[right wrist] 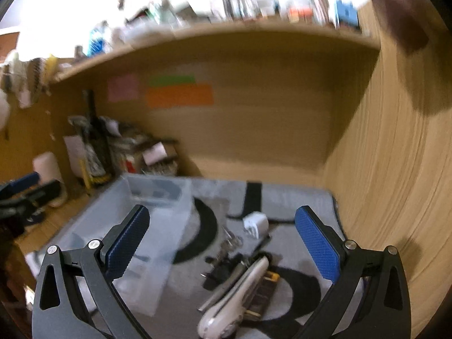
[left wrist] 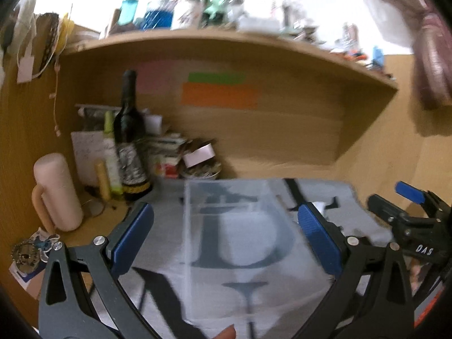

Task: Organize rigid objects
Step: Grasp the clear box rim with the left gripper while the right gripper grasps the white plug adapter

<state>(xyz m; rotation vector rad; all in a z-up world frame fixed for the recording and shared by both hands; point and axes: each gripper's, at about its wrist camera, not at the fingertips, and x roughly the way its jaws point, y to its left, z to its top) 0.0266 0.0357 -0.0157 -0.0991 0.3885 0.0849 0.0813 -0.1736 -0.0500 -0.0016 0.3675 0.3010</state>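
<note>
A clear plastic bin (left wrist: 237, 243) stands on the grey mat; it also shows in the right wrist view (right wrist: 135, 234). My left gripper (left wrist: 226, 234) is open and hovers above the bin, empty. My right gripper (right wrist: 223, 243) is open and empty above a pile on the mat: a white plug adapter (right wrist: 255, 224), a white handled tool (right wrist: 237, 296), a black adapter (right wrist: 223, 271), small metal pieces (right wrist: 230, 243) and a dark flat piece with a yellow tip (right wrist: 262, 293). The right gripper also shows at the right edge of the left wrist view (left wrist: 409, 212).
The grey mat with black letters (right wrist: 296, 200) covers the desk. At the back left stand a dark wine bottle (left wrist: 130, 135), a pink mug (left wrist: 56, 192), a cream tube (left wrist: 111, 152) and stacked clutter (left wrist: 180, 155). A wooden side wall (right wrist: 395, 169) rises on the right, a shelf (left wrist: 226, 36) overhead.
</note>
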